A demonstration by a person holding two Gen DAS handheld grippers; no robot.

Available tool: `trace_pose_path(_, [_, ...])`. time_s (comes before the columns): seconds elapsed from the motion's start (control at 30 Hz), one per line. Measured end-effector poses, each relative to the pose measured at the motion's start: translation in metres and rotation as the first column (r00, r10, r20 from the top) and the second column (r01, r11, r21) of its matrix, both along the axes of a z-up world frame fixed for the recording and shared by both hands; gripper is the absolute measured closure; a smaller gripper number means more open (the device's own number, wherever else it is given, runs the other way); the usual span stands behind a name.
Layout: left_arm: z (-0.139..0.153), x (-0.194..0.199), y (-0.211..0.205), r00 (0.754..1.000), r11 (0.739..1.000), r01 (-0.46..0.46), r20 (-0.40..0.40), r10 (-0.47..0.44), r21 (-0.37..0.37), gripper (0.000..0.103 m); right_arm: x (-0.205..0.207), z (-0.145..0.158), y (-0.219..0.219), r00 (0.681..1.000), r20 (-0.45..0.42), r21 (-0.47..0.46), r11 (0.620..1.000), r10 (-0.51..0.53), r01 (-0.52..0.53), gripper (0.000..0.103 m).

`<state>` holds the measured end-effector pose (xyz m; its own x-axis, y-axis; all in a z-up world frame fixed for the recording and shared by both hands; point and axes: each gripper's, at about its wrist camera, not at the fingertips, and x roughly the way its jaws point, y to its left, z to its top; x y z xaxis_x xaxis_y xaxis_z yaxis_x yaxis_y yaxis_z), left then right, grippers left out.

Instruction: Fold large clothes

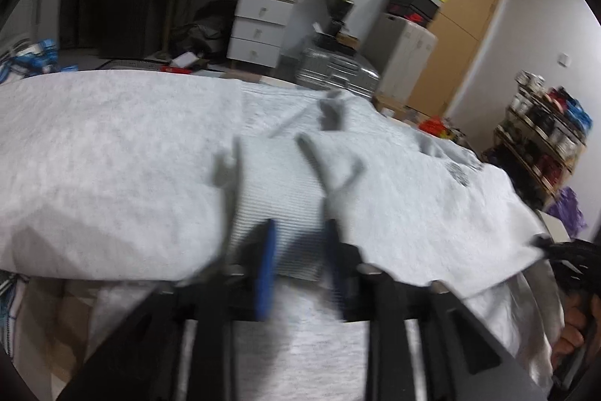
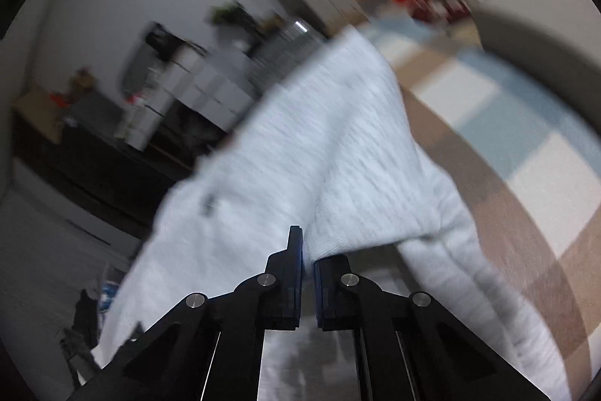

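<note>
A large light grey garment (image 1: 112, 153) hangs stretched in the air across the left wrist view, with a ribbed band in its middle and a dark print at the right. My left gripper (image 1: 300, 250) has its blue-padded fingers (image 1: 265, 269) a palm's width apart on the ribbed band; motion blur hides whether they pinch it. My right gripper (image 2: 308, 250) is shut on a fold of the same garment (image 2: 319, 145), which rises away from it. The right gripper also shows at the right edge of the left wrist view (image 1: 559, 252), holding the garment's corner.
A white drawer unit (image 1: 259, 25) under a cluttered desk, a silver case (image 1: 338, 66), stacked boxes (image 1: 413, 6), a wooden door (image 1: 462, 10) and a loaded shelf (image 1: 541, 130) stand behind the garment. A checked floor mat (image 2: 507, 138) lies below right.
</note>
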<state>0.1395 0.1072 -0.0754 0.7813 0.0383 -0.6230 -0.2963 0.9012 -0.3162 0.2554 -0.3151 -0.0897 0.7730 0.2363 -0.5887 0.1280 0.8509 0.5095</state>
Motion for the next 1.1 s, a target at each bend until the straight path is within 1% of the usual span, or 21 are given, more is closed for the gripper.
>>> trace_pose_path(0.03, [0.000, 0.000, 0.004, 1.000, 1.000, -0.020, 0.005, 0.021, -0.012, 0.058, -0.002, -0.001, -0.001, 1.000, -0.011, 0.000, 1.000, -0.018, 0.018, 0.098])
trace_pose_path(0.07, [0.001, -0.003, 0.008, 0.999, 0.999, -0.038, 0.020, 0.038, -0.035, 0.057, 0.002, -0.008, -0.006, 0.998, -0.051, 0.017, 0.999, -0.040, 0.041, 0.098])
trace_pose_path(0.1, [0.001, -0.004, 0.010, 0.999, 0.998, -0.041, 0.031, 0.042, -0.049, 0.057, 0.010, -0.023, -0.011, 0.991, -0.124, 0.022, 0.998, -0.057, 0.060, 0.098])
trace_pose_path(0.13, [0.002, -0.005, 0.011, 0.998, 0.998, -0.043, 0.041, 0.046, -0.054, 0.057, 0.016, -0.037, -0.014, 0.978, -0.196, 0.018, 0.997, -0.070, 0.075, 0.098])
trace_pose_path(0.17, [0.003, -0.006, 0.009, 0.998, 0.998, -0.039, 0.050, 0.041, -0.045, 0.057, 0.019, -0.049, -0.016, 0.969, -0.234, 0.022, 0.996, -0.077, 0.084, 0.098])
trace_pose_path(0.2, [0.003, -0.004, 0.006, 0.998, 0.999, -0.033, 0.051, 0.035, -0.028, 0.057, 0.019, -0.055, -0.015, 0.968, -0.238, 0.017, 0.997, -0.073, 0.080, 0.097])
trace_pose_path(0.27, [0.005, -0.004, -0.001, 0.998, 1.000, -0.022, 0.058, 0.021, 0.013, 0.057, 0.013, -0.052, -0.008, 0.981, -0.178, -0.019, 0.997, -0.083, 0.081, 0.093])
trace_pose_path(0.33, [0.006, -0.002, -0.004, 0.998, 0.999, -0.002, 0.059, 0.000, 0.032, 0.057, 0.013, -0.051, -0.002, 0.981, -0.179, -0.041, 0.997, -0.077, 0.071, 0.085])
trace_pose_path(0.37, [0.005, 0.000, -0.007, 0.998, 0.999, 0.012, 0.054, -0.014, 0.037, 0.057, 0.014, -0.053, 0.000, 0.982, -0.175, -0.039, 0.997, -0.071, 0.065, 0.080])
trace_pose_path(0.4, [0.005, 0.001, -0.007, 0.998, 0.999, 0.026, 0.056, -0.028, 0.031, 0.057, 0.013, -0.053, 0.002, 0.984, -0.164, -0.040, 0.997, -0.065, 0.059, 0.077])
trace_pose_path(0.5, [0.006, 0.002, -0.012, 0.990, 0.994, 0.114, 0.082, -0.114, 0.004, 0.057, 0.011, -0.056, 0.007, 0.989, -0.138, -0.066, 0.997, -0.049, 0.040, 0.076])
trace_pose_path(0.57, [0.002, 0.010, -0.019, 0.991, 0.990, 0.129, 0.033, -0.131, 0.055, 0.057, 0.007, -0.053, 0.007, 0.991, -0.129, -0.065, 0.997, -0.045, 0.037, 0.076])
trace_pose_path(0.67, [-0.008, 0.024, -0.018, 0.989, 0.988, 0.145, -0.042, -0.143, 0.052, 0.057, 0.005, -0.051, -0.004, 0.992, -0.123, -0.064, 0.998, -0.034, 0.027, 0.073])
trace_pose_path(0.7, [-0.009, 0.025, -0.016, 0.988, 0.989, 0.145, -0.051, -0.143, 0.041, 0.059, 0.004, -0.051, -0.004, 0.992, -0.122, -0.062, 0.998, -0.031, 0.023, 0.072])
trace_pose_path(0.73, [-0.010, 0.025, -0.014, 0.989, 0.989, 0.144, -0.046, -0.142, 0.026, 0.075, 0.003, -0.051, -0.005, 0.992, -0.120, -0.057, 0.998, -0.027, 0.020, 0.071])
trace_pose_path(0.8, [-0.009, 0.022, -0.010, 0.987, 0.987, 0.161, -0.014, -0.161, -0.014, 0.096, 0.002, -0.051, -0.006, 0.993, -0.119, -0.047, 0.999, -0.029, 0.023, 0.071])
trace_pose_path(0.9, [-0.004, 0.013, -0.014, 0.985, 0.985, 0.172, 0.031, -0.172, -0.004, 0.099, 0.000, -0.051, -0.010, 0.994, -0.106, -0.015, 1.000, -0.025, 0.024, 0.071])
trace_pose_path(0.93, [0.000, 0.009, -0.016, 0.984, 0.986, 0.169, 0.062, -0.169, 0.008, 0.100, -0.003, -0.048, -0.009, 0.996, -0.091, -0.005, 1.000, -0.020, 0.019, 0.071])
trace_pose_path(1.03, [0.020, -0.010, -0.016, 0.963, 0.985, 0.168, 0.205, -0.172, 0.034, 0.102, -0.008, -0.037, -0.004, 1.000, -0.026, -0.003, 1.000, 0.005, -0.005, 0.071])
trace_pose_path(1.07, [0.025, -0.013, -0.016, 0.958, 0.986, 0.159, 0.234, -0.164, 0.040, 0.102, -0.010, -0.034, -0.003, 1.000, -0.005, 0.001, 1.000, 0.014, -0.014, 0.071])
trace_pose_path(1.1, [0.024, -0.013, -0.013, 0.961, 0.988, 0.146, 0.229, -0.153, 0.048, 0.102, -0.011, -0.032, -0.002, 1.000, 0.016, 0.003, 1.000, 0.026, -0.026, 0.071])
